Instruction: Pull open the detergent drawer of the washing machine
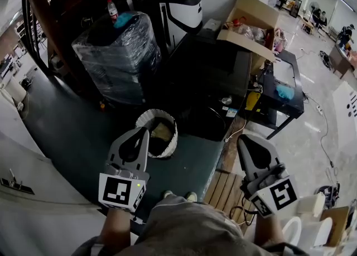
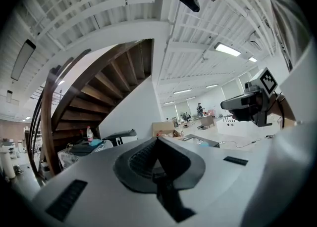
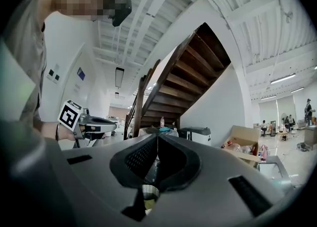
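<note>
No washing machine or detergent drawer can be picked out in any view. A white surface (image 1: 33,204) fills the lower left of the head view, and I cannot tell what it is. My left gripper (image 1: 143,133) is held level in front of the person's body, its jaws shut and empty, the tips meeting (image 2: 157,139). To its right, my right gripper (image 1: 243,140) is also level, its jaws closed together on nothing (image 3: 157,136). Each gripper shows in the other's view: the right gripper (image 2: 247,103) and the left gripper (image 3: 91,123).
A round basket (image 1: 158,132) with a white liner stands on the dark floor just ahead of the left gripper. Behind it are a plastic-wrapped black stack (image 1: 114,54), a black cabinet (image 1: 212,82) and an open cardboard box (image 1: 251,20). A wooden pallet (image 1: 226,191) lies near the feet. A brown staircase (image 3: 188,77) rises ahead.
</note>
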`<state>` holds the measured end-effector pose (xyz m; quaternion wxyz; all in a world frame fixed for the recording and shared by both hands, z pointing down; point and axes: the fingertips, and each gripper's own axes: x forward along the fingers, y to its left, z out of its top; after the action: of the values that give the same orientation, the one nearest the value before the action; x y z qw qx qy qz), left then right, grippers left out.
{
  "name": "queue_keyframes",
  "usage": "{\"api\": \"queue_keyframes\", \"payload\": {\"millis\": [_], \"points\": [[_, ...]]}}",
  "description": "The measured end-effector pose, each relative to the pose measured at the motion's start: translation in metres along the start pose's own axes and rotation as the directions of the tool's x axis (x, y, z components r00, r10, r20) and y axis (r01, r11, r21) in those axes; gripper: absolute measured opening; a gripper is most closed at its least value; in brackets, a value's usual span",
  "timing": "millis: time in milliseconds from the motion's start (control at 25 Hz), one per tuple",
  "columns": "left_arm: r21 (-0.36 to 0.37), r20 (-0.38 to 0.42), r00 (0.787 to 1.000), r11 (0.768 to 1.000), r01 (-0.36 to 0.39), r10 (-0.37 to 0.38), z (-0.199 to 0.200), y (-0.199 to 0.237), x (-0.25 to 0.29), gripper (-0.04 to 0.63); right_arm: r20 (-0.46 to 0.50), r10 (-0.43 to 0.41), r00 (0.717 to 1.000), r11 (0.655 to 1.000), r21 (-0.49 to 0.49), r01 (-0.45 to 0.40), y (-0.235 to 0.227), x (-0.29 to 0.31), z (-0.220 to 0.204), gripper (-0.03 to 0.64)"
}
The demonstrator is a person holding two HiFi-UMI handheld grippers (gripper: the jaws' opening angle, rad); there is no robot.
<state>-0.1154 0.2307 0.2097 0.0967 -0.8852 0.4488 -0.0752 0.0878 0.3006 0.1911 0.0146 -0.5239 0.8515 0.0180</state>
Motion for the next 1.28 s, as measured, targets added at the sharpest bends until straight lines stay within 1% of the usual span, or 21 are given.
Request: {"api": "queue_keyframes", "payload": {"millis": [240, 560, 640, 720, 760, 840, 880, 960, 1080, 1280], "points": [[0.009, -0.002, 1.000, 1.000, 0.005, -0.005, 0.003, -0.005, 0.008, 0.017, -0.002, 0.006, 1.000, 1.000, 0.011, -0.006, -0.007, -0.002, -0.002, 0.032], [0.008, -0.025, 1.000, 1.000, -0.004, 0.004, -0.003, -0.006, 0.014, 0.017, -0.002, 0.020, 1.000, 0.999, 0.038, -0.020, -0.015, 0.005, -0.011, 0.031], [-0.006, -0.019, 1.000, 1.000, -0.006, 0.006, -0.003, -0.005, 0.016, 0.017, -0.003, 0.024, 1.000, 0.999, 0.039, -0.024, -0.017, 0.007, -0.012, 0.031], [-0.036, -0.009, 1.000, 0.999, -0.002, 0.002, -0.004, -0.004, 0.021, 0.020, -0.006, 0.031, 0.999, 0.999, 0.032, -0.031, -0.017, 0.011, -0.013, 0.031], [-0.052, -0.004, 1.000, 0.999, 0.002, -0.003, -0.004, -0.004, 0.024, 0.038, -0.016, 0.032, 0.999, 0.999, 0.024, -0.031, -0.018, 0.012, -0.015, 0.032], [-0.077, 0.002, 1.000, 0.997, 0.013, -0.012, -0.006, -0.003, 0.032, 0.198, -0.040, 0.028, 0.999, 1.000, 0.004, -0.028, -0.022, 0.015, -0.020, 0.032], [-0.082, 0.002, 1.000, 0.996, 0.017, -0.017, -0.007, -0.003, 0.037, 0.235, -0.053, 0.024, 0.998, 1.000, -0.007, -0.024, -0.025, 0.017, -0.023, 0.032], [-0.084, -0.001, 1.000, 0.996, 0.020, -0.021, -0.011, -0.001, 0.045, 0.263, -0.073, 0.016, 0.997, 1.000, -0.020, -0.018, -0.031, 0.022, -0.027, 0.031], [-0.086, -0.010, 1.000, 0.996, 0.026, -0.027, -0.016, 0.002, 0.058, 0.285, -0.082, 0.012, 0.997, 1.000, -0.021, -0.013, -0.039, 0.032, -0.030, 0.031], [-0.100, -0.021, 1.000, 0.995, 0.021, -0.023, -0.025, 0.017, 0.080, 0.290, -0.087, 0.020, 0.996, 1.000, -0.002, -0.020, -0.051, 0.054, -0.036, 0.032]]}}
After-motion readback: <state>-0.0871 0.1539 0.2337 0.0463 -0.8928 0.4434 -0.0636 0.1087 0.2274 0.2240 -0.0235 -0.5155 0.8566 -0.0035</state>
